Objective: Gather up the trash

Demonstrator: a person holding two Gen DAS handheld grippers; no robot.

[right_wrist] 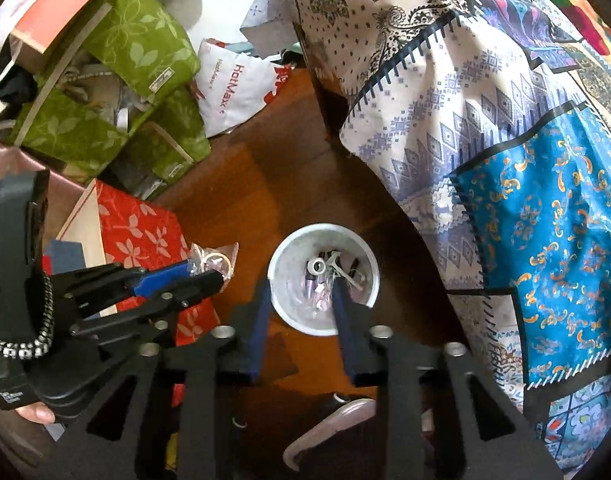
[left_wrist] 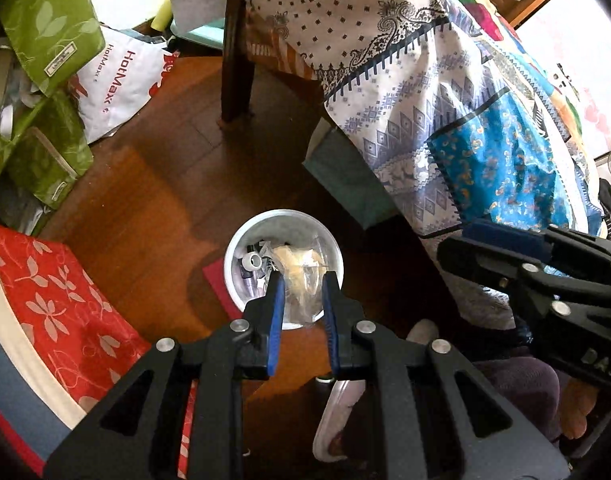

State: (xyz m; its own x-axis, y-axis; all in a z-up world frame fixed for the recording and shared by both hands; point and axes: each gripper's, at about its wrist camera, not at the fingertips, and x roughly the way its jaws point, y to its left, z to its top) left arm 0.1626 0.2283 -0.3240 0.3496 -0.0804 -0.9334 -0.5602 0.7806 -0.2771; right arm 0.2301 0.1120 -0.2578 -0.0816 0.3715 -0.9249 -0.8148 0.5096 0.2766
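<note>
A round white bin (left_wrist: 241,244) stands on the wood floor with small bits of trash inside; it also shows in the right wrist view (right_wrist: 283,268). My left gripper (left_wrist: 302,286) is shut on a crumpled clear plastic bag (left_wrist: 301,276) with yellowish contents and holds it above the bin's near side. In the right wrist view the left gripper (right_wrist: 205,270) and the plastic bag (right_wrist: 215,260) sit left of the bin. My right gripper (right_wrist: 301,286) is open and empty, its jaws wide apart over the bin. It shows at the right edge of the left wrist view (left_wrist: 501,240).
A table draped in a patterned cloth (left_wrist: 425,80) hangs close behind and right of the bin. Green leaf-print bags (right_wrist: 137,52), a white HotMax bag (right_wrist: 233,84) and a red leaf-print box (left_wrist: 57,300) crowd the left. A slipper (right_wrist: 329,428) lies on the floor near me.
</note>
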